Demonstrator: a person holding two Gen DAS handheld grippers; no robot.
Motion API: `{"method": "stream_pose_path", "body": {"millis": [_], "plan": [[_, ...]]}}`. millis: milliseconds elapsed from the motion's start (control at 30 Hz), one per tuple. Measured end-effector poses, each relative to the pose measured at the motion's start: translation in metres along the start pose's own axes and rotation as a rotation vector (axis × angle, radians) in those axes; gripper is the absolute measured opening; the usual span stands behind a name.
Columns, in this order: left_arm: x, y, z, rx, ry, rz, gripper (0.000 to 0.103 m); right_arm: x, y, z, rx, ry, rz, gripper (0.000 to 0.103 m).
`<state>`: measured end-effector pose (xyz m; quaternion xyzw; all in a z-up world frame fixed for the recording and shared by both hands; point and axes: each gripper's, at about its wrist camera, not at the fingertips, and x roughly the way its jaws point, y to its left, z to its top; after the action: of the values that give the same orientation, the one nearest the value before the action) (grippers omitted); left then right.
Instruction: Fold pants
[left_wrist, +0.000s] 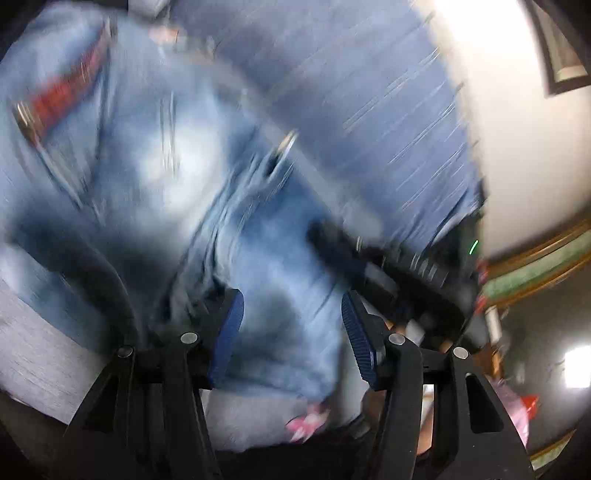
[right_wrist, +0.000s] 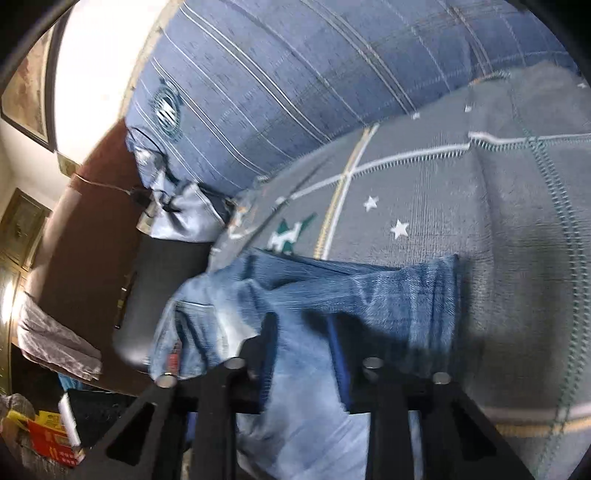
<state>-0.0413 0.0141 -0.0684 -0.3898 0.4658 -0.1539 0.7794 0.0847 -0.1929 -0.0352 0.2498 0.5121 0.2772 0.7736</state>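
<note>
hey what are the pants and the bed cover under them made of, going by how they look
The pants look like denim: blue cloth with pale faded patches, visible seams and a metal rivet. The bed cover looks like a matte woven or knitted fabric, grey with a fine ribbed texture, stitched lines and white stars; the exact fibre cannot be told.

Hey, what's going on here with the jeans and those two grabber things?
A person is folding a pair of blue jeans on a grey star-patterned cover, using a handheld gripper in each hand. The right gripper has denim bunched between its blue pads and looks closed on it. The left gripper hangs over the jeans with its jaws apart, cloth lying between the pads without being pinched. The left view is badly blurred. The jeans are crumpled, not yet neatly folded.
</note>
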Motion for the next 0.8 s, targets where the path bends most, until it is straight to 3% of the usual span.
{"method": "stream_pose_path", "body": {"millis": [67, 133, 200, 300, 367, 400, 467, 500, 533, 600, 800], "plan": [[0.018, 0.001, -0.001, 0.021, 0.05, 0.063, 0.047, 0.017, -0.001, 0.001, -0.007, 0.027, -0.026, 0.018], [0.02, -0.005, -0.002, 0.057, 0.037, 0.105, 0.046, 0.033, -0.007, 0.003, -0.025, 0.042, -0.084, 0.009], [0.016, -0.014, -0.004, 0.105, 0.013, 0.139, 0.046, 0.029, -0.014, 0.007, -0.003, 0.043, -0.052, 0.009], [-0.006, -0.02, -0.008, 0.136, -0.069, 0.106, 0.046, 0.005, 0.003, 0.002, -0.029, 0.015, 0.034, 0.012], [-0.029, -0.022, -0.007, 0.13, -0.136, 0.038, 0.046, -0.018, 0.023, -0.007, -0.091, -0.014, 0.105, 0.015], [-0.046, -0.018, -0.005, 0.098, -0.174, -0.004, 0.05, -0.025, 0.032, -0.011, -0.115, -0.02, 0.123, 0.018], [-0.074, -0.003, -0.003, 0.004, -0.245, -0.07, 0.064, -0.039, 0.05, -0.019, -0.161, -0.032, 0.14, 0.037], [-0.082, 0.002, 0.0, -0.035, -0.27, -0.085, 0.073, -0.044, 0.058, -0.022, -0.17, -0.044, 0.146, 0.06], [-0.094, 0.013, 0.001, -0.093, -0.302, -0.107, 0.075, -0.049, 0.066, -0.025, -0.179, -0.063, 0.15, 0.075], [-0.11, 0.03, 0.006, -0.173, -0.333, -0.129, 0.075, -0.052, 0.081, -0.03, -0.197, -0.083, 0.155, 0.079], [-0.151, 0.104, 0.016, -0.429, -0.418, -0.114, 0.075, -0.017, 0.116, -0.039, -0.217, 0.009, 0.195, 0.079]]}}
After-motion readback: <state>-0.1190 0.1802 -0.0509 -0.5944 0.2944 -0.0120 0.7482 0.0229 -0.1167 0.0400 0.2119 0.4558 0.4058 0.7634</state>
